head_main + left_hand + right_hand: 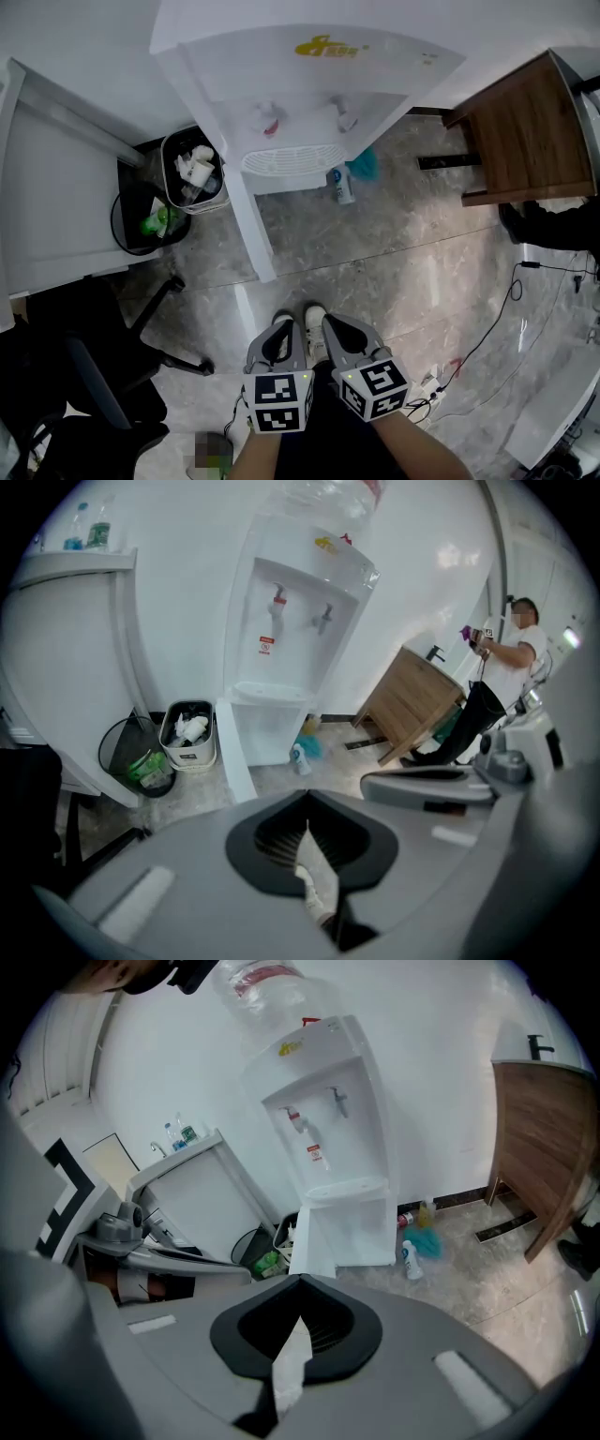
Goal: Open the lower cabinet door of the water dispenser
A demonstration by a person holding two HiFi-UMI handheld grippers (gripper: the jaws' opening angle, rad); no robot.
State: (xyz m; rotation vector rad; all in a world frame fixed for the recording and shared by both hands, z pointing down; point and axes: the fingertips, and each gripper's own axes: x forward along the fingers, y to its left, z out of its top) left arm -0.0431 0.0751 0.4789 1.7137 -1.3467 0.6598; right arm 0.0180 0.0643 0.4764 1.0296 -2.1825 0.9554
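Head view: lower cabinet door (251,225) stands upright, swung outward.

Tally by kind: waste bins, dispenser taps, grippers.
Waste bins: 2, white bin and black bin
Dispenser taps: 2, red tap and second tap
Grippers: 2, left gripper and right gripper
Total: 6

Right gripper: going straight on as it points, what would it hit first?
Probably the white water dispenser's open lower door; the grey stone floor might come first, depth unclear.
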